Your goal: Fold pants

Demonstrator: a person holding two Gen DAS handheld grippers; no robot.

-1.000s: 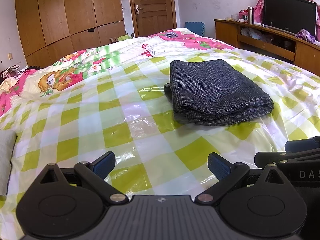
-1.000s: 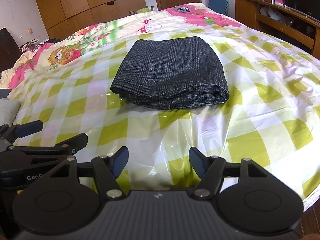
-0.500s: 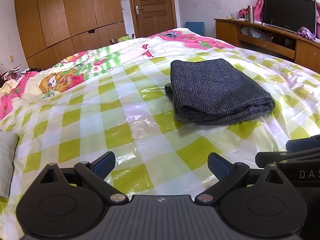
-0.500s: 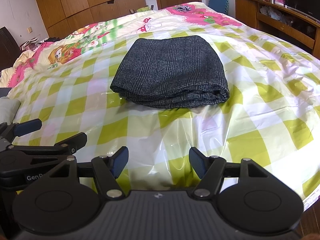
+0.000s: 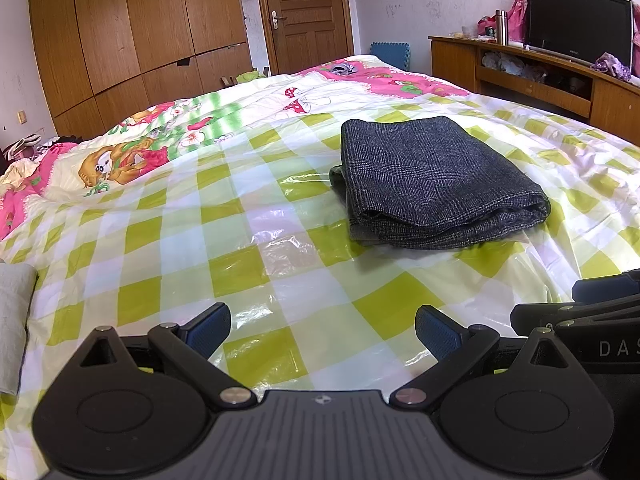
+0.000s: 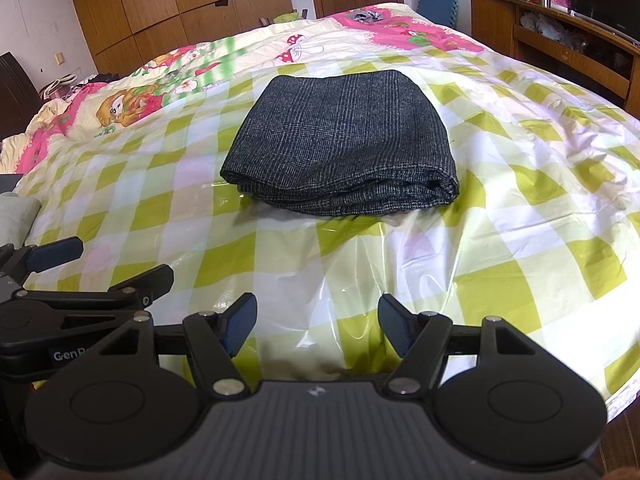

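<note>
The dark grey checked pants lie folded into a compact stack on the bed's green-and-white checked plastic cover; they also show in the right wrist view. My left gripper is open and empty, low over the near edge of the bed, left of and well short of the pants. My right gripper is open and empty, straight in front of the pants and apart from them. Each gripper shows at the edge of the other's view.
A cartoon-print quilt covers the far part of the bed. A wooden TV cabinet with a television stands on the right. Wardrobes and a door stand at the back. A grey cloth lies at the left bed edge.
Both views have drifted very slightly; the pants and both open grippers stay where they were.
</note>
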